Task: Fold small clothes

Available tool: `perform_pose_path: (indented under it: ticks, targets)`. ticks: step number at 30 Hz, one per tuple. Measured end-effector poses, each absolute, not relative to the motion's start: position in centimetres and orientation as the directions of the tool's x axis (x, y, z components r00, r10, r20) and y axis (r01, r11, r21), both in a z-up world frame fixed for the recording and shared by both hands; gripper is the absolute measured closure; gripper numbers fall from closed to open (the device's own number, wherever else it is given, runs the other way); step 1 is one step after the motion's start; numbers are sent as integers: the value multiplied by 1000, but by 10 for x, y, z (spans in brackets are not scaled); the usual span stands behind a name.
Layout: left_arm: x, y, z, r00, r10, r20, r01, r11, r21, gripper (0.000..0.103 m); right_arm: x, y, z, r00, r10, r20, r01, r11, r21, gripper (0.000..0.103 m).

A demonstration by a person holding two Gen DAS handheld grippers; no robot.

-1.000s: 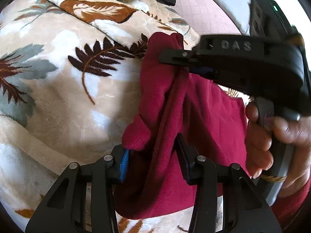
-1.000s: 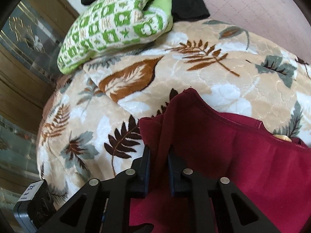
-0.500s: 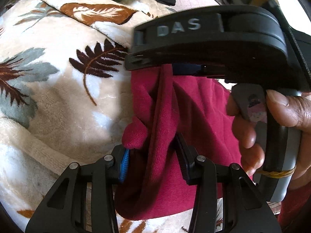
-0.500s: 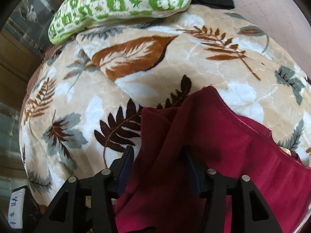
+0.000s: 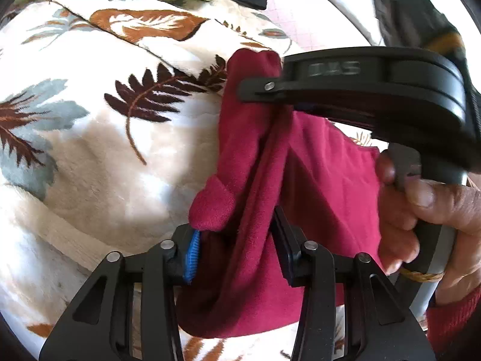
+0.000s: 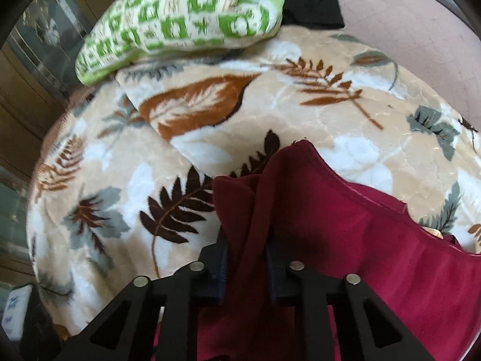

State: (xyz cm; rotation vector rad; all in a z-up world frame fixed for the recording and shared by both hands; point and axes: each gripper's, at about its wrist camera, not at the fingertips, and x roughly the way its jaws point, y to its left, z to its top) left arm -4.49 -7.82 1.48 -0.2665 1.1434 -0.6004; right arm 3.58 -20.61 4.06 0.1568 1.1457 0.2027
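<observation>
The left gripper (image 5: pixel 234 249) pinches a bunched edge of the red garment (image 5: pixel 315 174). The right gripper (image 6: pixel 246 267), just ahead of it, clamps a fold at the far corner. I judge that both grips keep one edge stretched between them for folding. The rest of the cloth lies on the leaf-patterned blanket (image 6: pixel 210 114) below. No container is visible.

The maroon garment (image 5: pixel 255 180) is soft, matt, fleece-like cloth. The leaf-print blanket (image 6: pixel 300 114) looks plush and faintly shiny, with a quilted surface. The green-and-white pillow (image 6: pixel 180 21) is printed fabric. Both grippers' fingers (image 5: pixel 282 243) are matt black plastic with bright metal pins.
</observation>
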Motion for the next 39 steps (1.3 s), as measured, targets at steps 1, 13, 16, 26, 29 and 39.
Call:
perform_pose_path:
  ticks: [1,13,16,26,29,39]
  targets:
    - [-46,-77,14,275,-581,-766,304,808,-504,61,33,-210,45,409,252,-877,-78,967,241,86]
    - [-73,-73,45,323,-631,-705,368,770,-520,80,1,-239,81,496,270,-825,-59,959,278,89]
    - [-81,-81,56,324,-649,-688,394,754,-525,81,-8,-254,90,510,266,-818,-42,958,285,89]
    - [-96,-108,69,339,-616,-712,452,770,-451,83,-33,-279,110,524,233,-819,-28,966,257,89]
    - [-97,-114,71,337,-616,-712,454,769,-450,83,-37,-282,114,531,226,-817,-25,967,252,89]
    - [-113,-149,80,313,-634,-707,499,743,-446,83,-56,-309,127,558,201,-805,-3,971,240,89]
